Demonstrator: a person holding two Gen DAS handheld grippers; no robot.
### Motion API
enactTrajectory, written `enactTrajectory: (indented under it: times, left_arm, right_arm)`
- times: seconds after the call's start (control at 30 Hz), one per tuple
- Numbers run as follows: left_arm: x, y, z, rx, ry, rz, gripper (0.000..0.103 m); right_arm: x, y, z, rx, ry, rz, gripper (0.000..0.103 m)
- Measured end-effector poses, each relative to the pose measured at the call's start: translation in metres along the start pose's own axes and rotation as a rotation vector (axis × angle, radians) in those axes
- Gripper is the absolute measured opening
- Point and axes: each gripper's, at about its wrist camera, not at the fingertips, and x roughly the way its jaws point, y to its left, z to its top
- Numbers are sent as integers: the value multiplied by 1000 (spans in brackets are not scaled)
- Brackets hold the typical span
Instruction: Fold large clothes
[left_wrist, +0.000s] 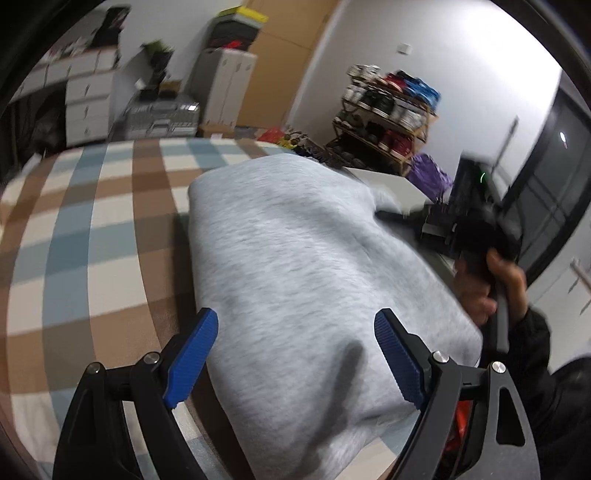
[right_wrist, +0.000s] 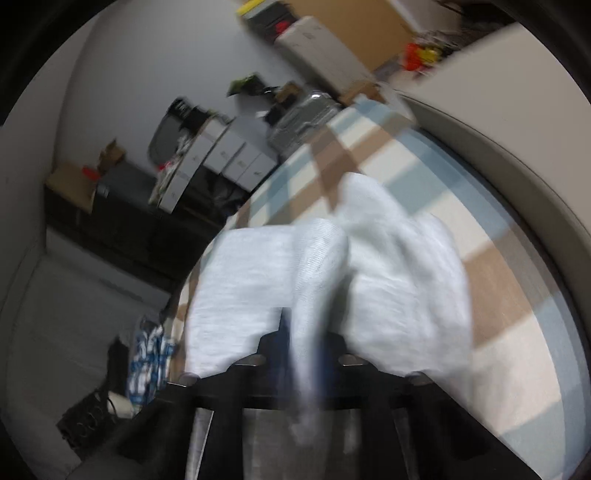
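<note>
A light grey sweatshirt (left_wrist: 288, 258) lies in a folded bundle on a bed with a brown, blue and cream checked cover (left_wrist: 92, 229). My left gripper (left_wrist: 295, 317) hangs open just above the bundle's near end, its blue pads (left_wrist: 195, 354) spread wide and nothing between them. At the garment's right edge a hand (left_wrist: 480, 288) holds my right gripper (left_wrist: 388, 216). In the blurred right wrist view, that gripper (right_wrist: 303, 332) is shut on a raised fold of the grey sweatshirt (right_wrist: 388, 266), which bunches up over the checked cover (right_wrist: 498, 288).
Beyond the bed stand white drawers (left_wrist: 88, 96), a tall white cabinet (left_wrist: 229, 85) and a shoe rack (left_wrist: 388, 110) with a purple bag (left_wrist: 432, 173) beside it. A white surface (left_wrist: 391, 181) borders the bed's far right side. A dark window (left_wrist: 554, 177) is at right.
</note>
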Motion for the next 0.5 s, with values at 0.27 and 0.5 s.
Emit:
enactTrajectory:
  times: [0.27,0.5]
  left_arm:
    - [2,0,4,14,16,17,83]
    - [-10,-4,-4,35,10,49,83]
  right_arm:
    - [-24,3,0,-140,-105,-104,7]
    - [-4,-21,-12,-74,34,-207,34]
